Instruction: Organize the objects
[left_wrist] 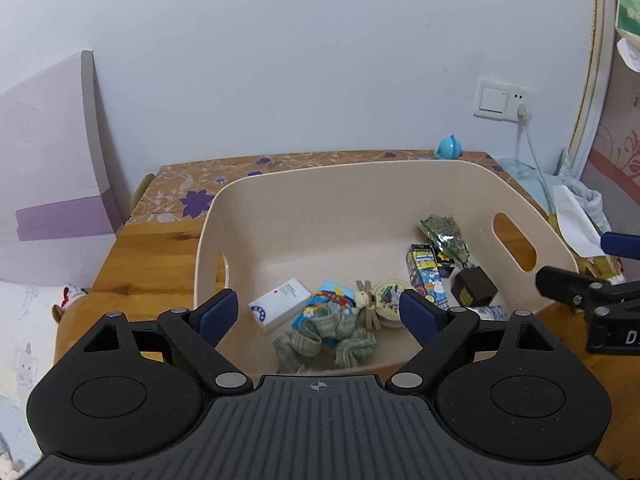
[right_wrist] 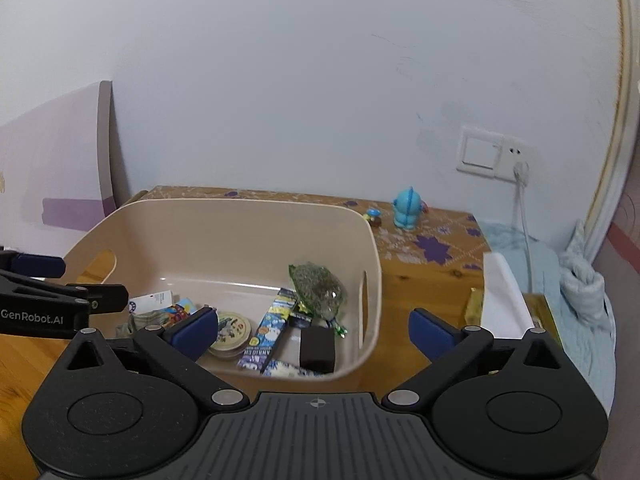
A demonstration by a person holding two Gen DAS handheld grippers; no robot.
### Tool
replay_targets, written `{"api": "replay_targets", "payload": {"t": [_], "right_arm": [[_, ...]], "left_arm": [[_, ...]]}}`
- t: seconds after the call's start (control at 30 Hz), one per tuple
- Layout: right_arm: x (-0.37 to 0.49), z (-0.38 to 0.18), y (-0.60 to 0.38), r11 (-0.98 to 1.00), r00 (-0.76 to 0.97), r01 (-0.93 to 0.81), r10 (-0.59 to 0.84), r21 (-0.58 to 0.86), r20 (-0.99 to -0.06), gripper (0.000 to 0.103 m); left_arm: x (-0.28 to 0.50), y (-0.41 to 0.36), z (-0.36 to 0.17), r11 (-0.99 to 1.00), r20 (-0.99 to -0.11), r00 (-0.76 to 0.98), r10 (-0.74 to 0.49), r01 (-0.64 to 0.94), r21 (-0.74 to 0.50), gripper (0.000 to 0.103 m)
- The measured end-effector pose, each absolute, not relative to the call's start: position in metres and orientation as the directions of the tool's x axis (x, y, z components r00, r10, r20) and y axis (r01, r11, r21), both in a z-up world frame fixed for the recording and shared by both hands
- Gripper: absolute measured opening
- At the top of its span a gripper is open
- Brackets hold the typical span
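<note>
A beige plastic bin (left_wrist: 320, 200) (right_wrist: 224, 224) stands on the wooden table. It holds a white card box (left_wrist: 280, 309), a green scrunchie (left_wrist: 324, 340), a round tin (left_wrist: 390, 298) (right_wrist: 231, 333), a blue carton (left_wrist: 426, 276) (right_wrist: 272, 332), a green foil packet (left_wrist: 444, 236) (right_wrist: 320, 290) and a dark brown cube (left_wrist: 474, 286) (right_wrist: 317, 349). My left gripper (left_wrist: 320, 314) is open and empty above the bin's near edge. My right gripper (right_wrist: 314, 330) is open and empty over the bin's right end. A blue toy figure (right_wrist: 407, 208) (left_wrist: 449, 147) stands on the table behind the bin.
A tiny figurine (right_wrist: 373, 216) sits next to the blue toy. A tissue box (right_wrist: 504, 300) and light blue cloth (right_wrist: 576, 288) lie at the right. A wall socket with a plugged cable (right_wrist: 520, 170) is behind. A bed shows at the left (left_wrist: 24, 340).
</note>
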State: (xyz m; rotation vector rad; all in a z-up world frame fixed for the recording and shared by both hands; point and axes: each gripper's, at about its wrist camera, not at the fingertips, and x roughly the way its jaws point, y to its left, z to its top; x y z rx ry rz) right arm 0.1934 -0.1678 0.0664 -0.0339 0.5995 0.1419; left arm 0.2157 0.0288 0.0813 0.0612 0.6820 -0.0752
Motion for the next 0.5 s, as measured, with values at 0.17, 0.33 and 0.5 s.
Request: {"api": "replay_targets", "payload": {"t": [0.17, 0.33, 0.5], "right_arm": [[0.178, 0.071, -0.173, 0.990, 0.823, -0.140, 0.118, 0.005, -0.556, 0.103], [0.163, 0.079, -0.171, 0.989, 0.823, -0.147, 0.126, 0.006, -0.554, 0.103], [0.147, 0.083, -0.172, 0.983, 0.812, -0.181, 0.172, 0.039, -0.558, 0.103]], "left_arm": [[0.196, 0.030, 0.087, 0.996, -0.611, 0.791, -0.044, 0.084, 0.036, 0.089], [0.175, 0.030, 0.094, 0.996, -0.597, 0.801, -0.040, 0.082, 0.044, 0.089], [0.152, 0.029, 0.099, 0.997, -0.574, 0.818, -0.042, 0.073, 0.032, 0.089]]}}
